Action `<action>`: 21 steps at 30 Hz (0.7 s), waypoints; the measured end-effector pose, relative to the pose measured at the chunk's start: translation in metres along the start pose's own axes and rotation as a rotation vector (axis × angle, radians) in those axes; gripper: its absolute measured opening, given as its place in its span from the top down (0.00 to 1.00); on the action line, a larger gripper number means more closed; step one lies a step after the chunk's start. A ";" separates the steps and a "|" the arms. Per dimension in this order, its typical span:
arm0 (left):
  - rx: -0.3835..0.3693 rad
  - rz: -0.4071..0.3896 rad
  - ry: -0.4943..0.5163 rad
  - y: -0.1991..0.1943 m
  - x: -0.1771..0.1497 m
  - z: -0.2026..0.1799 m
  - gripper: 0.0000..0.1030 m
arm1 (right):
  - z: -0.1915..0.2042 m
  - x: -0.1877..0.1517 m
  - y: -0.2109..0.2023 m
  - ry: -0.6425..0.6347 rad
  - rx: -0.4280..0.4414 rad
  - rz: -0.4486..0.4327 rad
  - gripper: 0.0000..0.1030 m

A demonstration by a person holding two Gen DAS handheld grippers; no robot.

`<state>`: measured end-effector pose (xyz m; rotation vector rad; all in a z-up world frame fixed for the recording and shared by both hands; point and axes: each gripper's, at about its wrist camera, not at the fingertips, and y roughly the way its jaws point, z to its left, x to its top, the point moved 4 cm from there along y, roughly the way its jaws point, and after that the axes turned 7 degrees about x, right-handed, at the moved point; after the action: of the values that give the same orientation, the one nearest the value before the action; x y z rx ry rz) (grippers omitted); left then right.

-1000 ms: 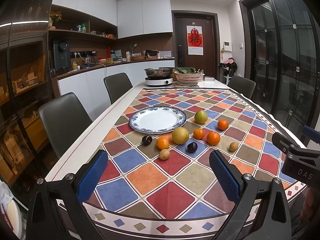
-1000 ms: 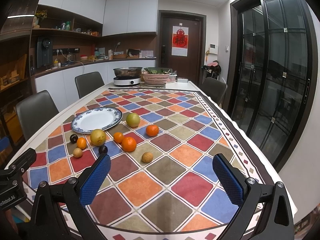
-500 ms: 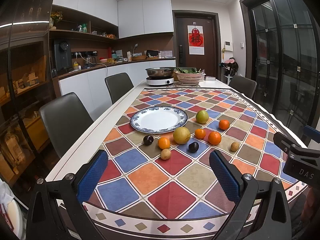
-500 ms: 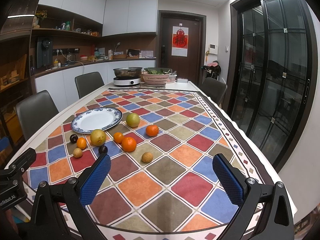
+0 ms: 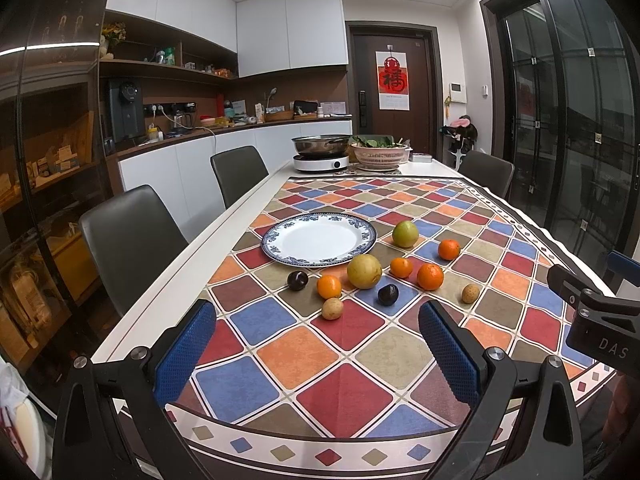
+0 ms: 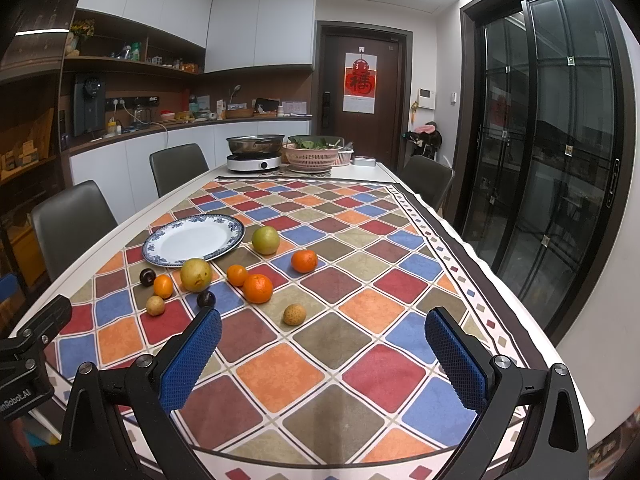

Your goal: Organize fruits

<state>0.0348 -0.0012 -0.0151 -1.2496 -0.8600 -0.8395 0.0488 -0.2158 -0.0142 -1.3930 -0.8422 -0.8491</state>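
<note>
A blue-rimmed white plate [image 5: 319,239] [image 6: 194,238] sits bare on the checked tablecloth. Loose fruit lies just in front of it: a yellow pear [image 5: 364,271] [image 6: 195,275], a green apple [image 5: 405,234] [image 6: 265,240], several oranges [image 5: 430,276] [image 6: 258,288], two dark plums [image 5: 388,294] [image 6: 206,299] and two small tan fruits [image 5: 332,308] [image 6: 295,314]. My left gripper [image 5: 318,358] is open and empty above the table's near edge, short of the fruit. My right gripper [image 6: 322,360] is open and empty, to the right of the fruit.
A hotpot cooker [image 5: 320,156] and a pink basket of greens [image 5: 380,154] stand at the table's far end. Grey chairs [image 5: 132,240] line the left side, one [image 6: 428,180] on the right. Glass doors stand at the right.
The left gripper has drifted slightly, so the fruit sits a little further right and lower in its view. The right gripper has not visibly moved. Both stay open.
</note>
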 end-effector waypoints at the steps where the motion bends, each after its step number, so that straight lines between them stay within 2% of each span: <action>1: 0.000 0.000 0.000 0.000 0.000 0.000 0.00 | 0.000 0.000 0.000 0.000 0.000 0.000 0.01; 21: 0.001 0.003 0.000 -0.001 0.000 0.001 0.00 | 0.001 0.000 0.001 -0.001 0.000 0.002 0.01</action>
<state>0.0338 -0.0002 -0.0147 -1.2495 -0.8579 -0.8367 0.0493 -0.2143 -0.0147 -1.3944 -0.8414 -0.8466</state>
